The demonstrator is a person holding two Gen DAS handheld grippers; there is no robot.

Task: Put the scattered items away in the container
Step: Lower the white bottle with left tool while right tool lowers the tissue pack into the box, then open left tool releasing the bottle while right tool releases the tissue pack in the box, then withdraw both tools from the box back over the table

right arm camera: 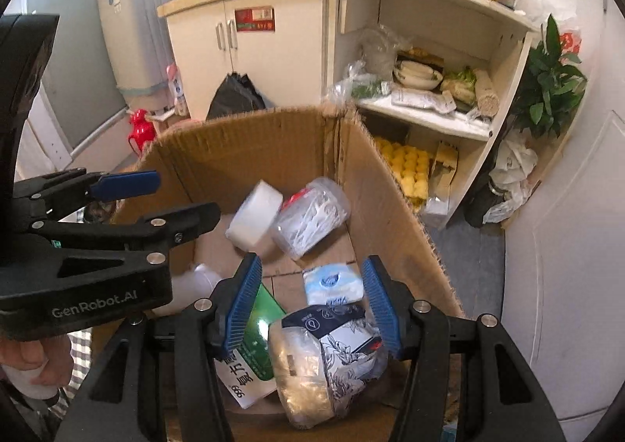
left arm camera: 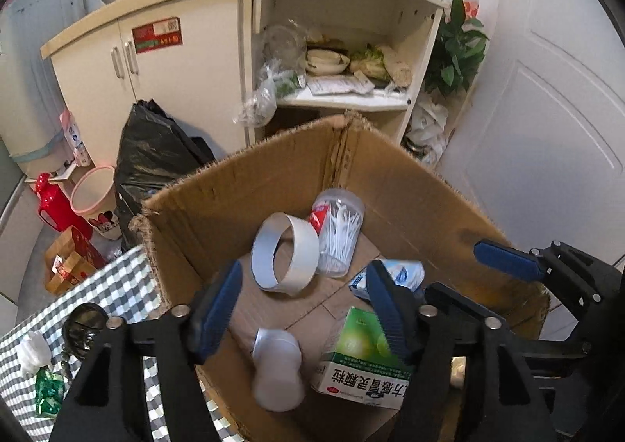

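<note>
Left wrist view: the left gripper hangs over the open cardboard box, jaws spread wide with nothing between them. Down in the box there's a white tape roll standing on edge, a clear jar of cotton swabs leaning beside it and touching it, a green-and-white medicine box, a white bottle that's blurry, and a blue-white tissue pack partly hidden behind the finger. The box sits next to a checkered tablecloth.

Right wrist view: the right gripper is also wide open over the box, not pinching anything. Right between its fingers is a crinkly plastic bag with a dark floral print, looks loose, lying on top of the medicine box. I can't tell if the pads touch it. The tape, swab jar and tissue pack sit further back on the box floor.
</note>
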